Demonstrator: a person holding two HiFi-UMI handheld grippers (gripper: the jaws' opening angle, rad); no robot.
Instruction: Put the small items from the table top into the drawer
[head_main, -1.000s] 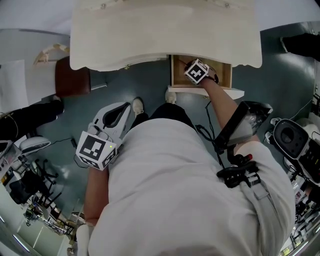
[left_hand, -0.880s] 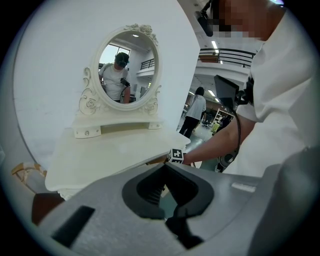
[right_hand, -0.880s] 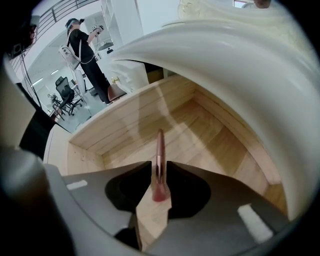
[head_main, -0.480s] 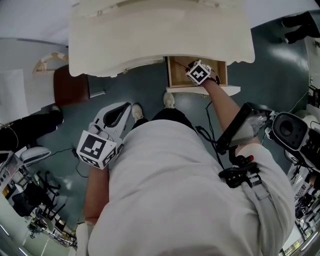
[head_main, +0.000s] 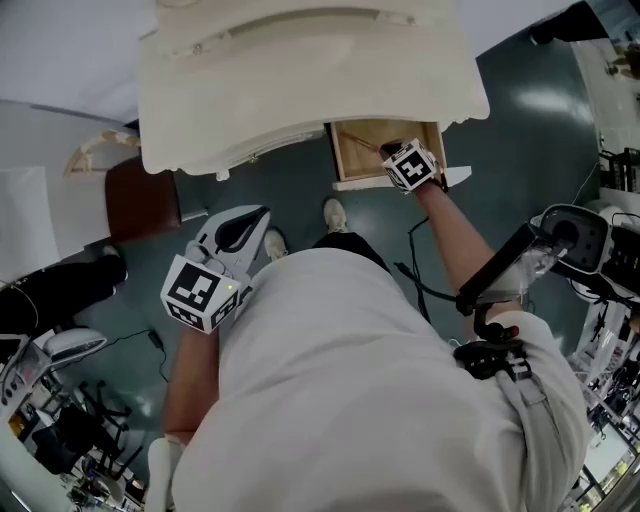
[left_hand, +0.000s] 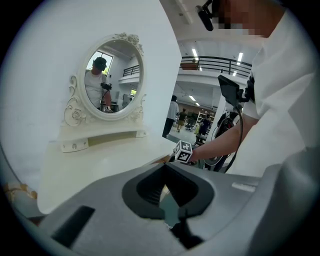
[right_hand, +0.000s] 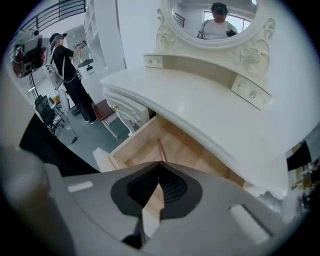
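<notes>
The white dressing table (head_main: 300, 80) has its right drawer (head_main: 342, 168) pulled open. In the right gripper view a thin copper-pink stick (right_hand: 161, 149) lies on the drawer's (right_hand: 190, 152) wooden bottom. My right gripper (head_main: 392, 150) hangs over the drawer's front right part, its jaws shut with nothing between them (right_hand: 160, 165); the stick lies just beyond the tips. My left gripper (head_main: 252, 214) is held low at the person's left side, away from the table, jaws shut and empty (left_hand: 164, 167). No small items show on the table top (right_hand: 200, 105).
An oval mirror (left_hand: 112, 77) stands at the table's back. A brown stool (head_main: 140, 195) sits left of the table. Camera gear and cables (head_main: 575, 240) crowd the right side. A person in black (right_hand: 67, 67) stands beyond the stool.
The right gripper has drifted toward the drawer's front right corner. The head view has swung, so the table sits more to the left. The left gripper has hardly moved.
</notes>
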